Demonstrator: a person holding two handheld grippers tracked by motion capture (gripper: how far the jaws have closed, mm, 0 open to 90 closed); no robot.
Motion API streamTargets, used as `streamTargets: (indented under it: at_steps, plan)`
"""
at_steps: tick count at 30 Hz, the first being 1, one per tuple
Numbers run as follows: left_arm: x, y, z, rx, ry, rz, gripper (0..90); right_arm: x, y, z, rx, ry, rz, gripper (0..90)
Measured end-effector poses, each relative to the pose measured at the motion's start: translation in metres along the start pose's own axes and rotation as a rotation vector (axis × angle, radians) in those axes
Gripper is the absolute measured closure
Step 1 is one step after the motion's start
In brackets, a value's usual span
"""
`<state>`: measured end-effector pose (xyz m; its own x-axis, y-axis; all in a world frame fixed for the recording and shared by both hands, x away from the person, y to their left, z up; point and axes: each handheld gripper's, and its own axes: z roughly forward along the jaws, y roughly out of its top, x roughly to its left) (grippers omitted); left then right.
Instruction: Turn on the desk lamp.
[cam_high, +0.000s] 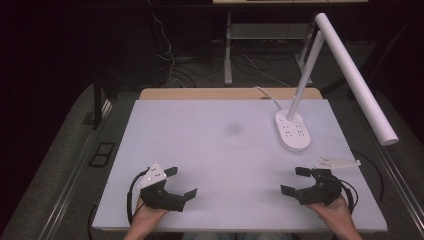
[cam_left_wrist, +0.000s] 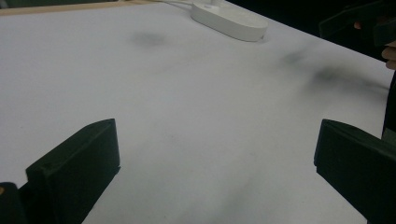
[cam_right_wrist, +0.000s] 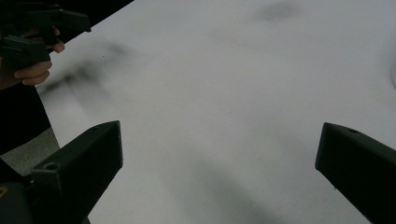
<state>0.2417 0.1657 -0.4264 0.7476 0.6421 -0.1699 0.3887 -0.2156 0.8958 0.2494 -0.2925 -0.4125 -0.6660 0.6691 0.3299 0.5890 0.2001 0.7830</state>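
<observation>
The left tongs (cam_high: 181, 182) sit low over the near left part of the table (cam_high: 215, 145), held from below by the person's left hand (cam_high: 145, 216), with the two black jaws spread wide and nothing between them. The right tongs (cam_high: 296, 180) mirror them over the near right part, gripped by the right hand (cam_high: 334, 209), jaws likewise wide apart and empty. Each pair points inward toward the middle of the table, and the two are well apart from one another. Each carries a grey three-cornered plate on top. In the left gripper view the jaws rise at the lower corners with only bare white surface between them, and the other tongs show dark at the upper right edge. In the right gripper view the jaws frame the same pale surface, with the left hand and its tongs at the upper left. A white desk lamp (cam_high: 320, 75) stands on the far right part of the table, its oval base (cam_high: 293, 131) resting flat, its stem leaning up and its long tube head slanting down to the right past the table's edge. A faint grey smudge (cam_high: 233, 128) marks the surface near the middle, left of the lamp base. A white cord (cam_high: 267, 95) runs from the base toward the back edge.
</observation>
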Motion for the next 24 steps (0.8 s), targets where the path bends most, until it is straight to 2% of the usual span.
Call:
streamTargets:
  at_steps: [24]
  plan:
    - [-0.0017, 0.0001, 0.0014, 0.01, -0.006, 0.017, 0.0, -0.0013, 0.0009, 0.0006, 0.023, 0.021, 0.02, 0.1]
